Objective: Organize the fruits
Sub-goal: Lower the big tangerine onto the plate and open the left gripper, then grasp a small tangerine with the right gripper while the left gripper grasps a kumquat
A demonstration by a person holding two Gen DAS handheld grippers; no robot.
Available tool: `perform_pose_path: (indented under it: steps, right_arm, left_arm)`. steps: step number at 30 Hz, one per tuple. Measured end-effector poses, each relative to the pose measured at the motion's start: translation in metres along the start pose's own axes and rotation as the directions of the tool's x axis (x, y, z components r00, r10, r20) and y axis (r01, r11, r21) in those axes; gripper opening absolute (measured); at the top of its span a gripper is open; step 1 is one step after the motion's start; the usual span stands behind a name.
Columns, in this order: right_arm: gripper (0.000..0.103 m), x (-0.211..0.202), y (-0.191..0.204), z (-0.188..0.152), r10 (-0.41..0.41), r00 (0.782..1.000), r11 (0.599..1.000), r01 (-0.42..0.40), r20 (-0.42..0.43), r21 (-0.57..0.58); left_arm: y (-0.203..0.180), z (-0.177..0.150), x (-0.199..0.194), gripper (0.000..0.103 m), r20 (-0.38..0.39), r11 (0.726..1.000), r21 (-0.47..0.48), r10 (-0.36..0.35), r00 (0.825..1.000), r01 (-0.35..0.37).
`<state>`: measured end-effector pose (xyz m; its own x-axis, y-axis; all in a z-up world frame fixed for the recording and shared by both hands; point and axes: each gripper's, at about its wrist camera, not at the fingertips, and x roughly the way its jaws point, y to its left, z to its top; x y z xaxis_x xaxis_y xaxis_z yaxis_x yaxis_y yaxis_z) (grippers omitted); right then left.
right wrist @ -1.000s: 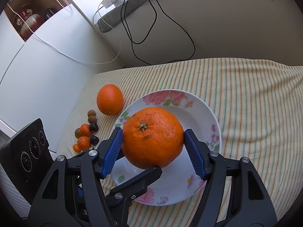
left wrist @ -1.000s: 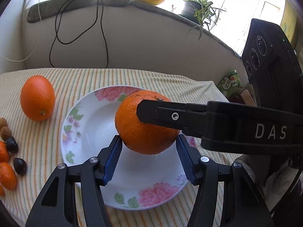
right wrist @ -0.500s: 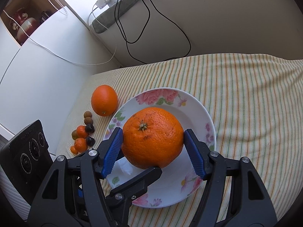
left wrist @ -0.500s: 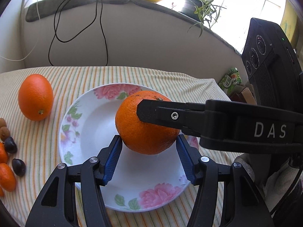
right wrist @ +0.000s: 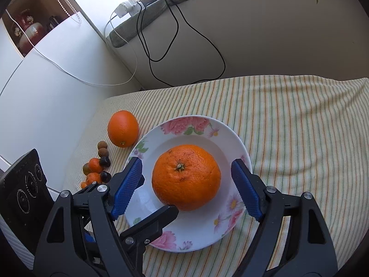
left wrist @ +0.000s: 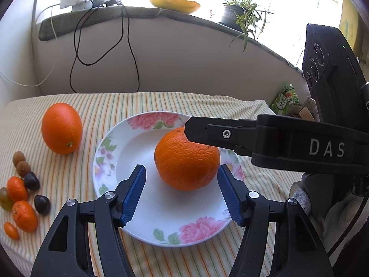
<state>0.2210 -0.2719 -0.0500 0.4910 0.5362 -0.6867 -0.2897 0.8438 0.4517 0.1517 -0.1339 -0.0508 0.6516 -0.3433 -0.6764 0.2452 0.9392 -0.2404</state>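
With both tools' jaws just opened, the orange (right wrist: 186,177) sits between them.

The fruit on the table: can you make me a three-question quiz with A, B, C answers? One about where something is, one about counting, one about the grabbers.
1. Where is the big orange?
A. On the flowered plate
B. On the windowsill
C. On the floor

2. How many big oranges are there?
A. One
B. Two
C. Four

3. How do the jaws of the right gripper stand?
A. Squeezing the orange
B. Open, a gap on each side
C. Shut on nothing

Answers:
1 A, it rests on the plate's white middle.
2 B, one on the plate, the other orange on the striped cloth.
3 B, neither blue pad touches the peel; they have just been opening.
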Motion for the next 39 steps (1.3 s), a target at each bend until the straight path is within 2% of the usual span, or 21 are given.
perform_pose_path:
  steps: [13,21,27,33,36,39]
  right_arm:
    - [0.082,-0.01,0.019,-0.007,-0.031,0.999,0.999,0.032,0.037,-0.035]
    - [0.083,-0.022,0.038,-0.016,-0.042,0.993,0.996,0.051,0.114,-0.076]
    - [0.086,-0.028,0.059,-0.022,-0.041,0.986,0.987,0.064,0.16,-0.145]
    - [0.087,-0.027,0.091,-0.028,-0.027,0.985,0.967,0.068,0.168,-0.246]
    - [0.094,-0.024,0.105,-0.033,-0.015,0.986,0.956,0.063,0.167,-0.285]
    - [0.095,-0.02,0.119,-0.037,-0.013,0.986,0.946,0.066,0.166,-0.317]
  left_arm:
    - [0.013,-0.009,-0.029,0.064,0.051,0.999,0.004,0.047,0.998,-0.047]
    - [0.026,-0.022,-0.051,0.064,0.078,0.997,-0.003,0.081,0.994,-0.081]
    - [0.041,-0.03,-0.071,0.064,0.113,0.995,-0.021,0.1,0.989,-0.098]
    - [0.064,-0.042,-0.092,0.064,0.138,0.988,-0.061,0.146,0.98,-0.139]
    - [0.077,-0.051,-0.1,0.064,0.135,0.983,-0.082,0.172,0.976,-0.162]
    - [0.093,-0.06,-0.11,0.064,0.135,0.978,-0.111,0.193,0.972,-0.178]
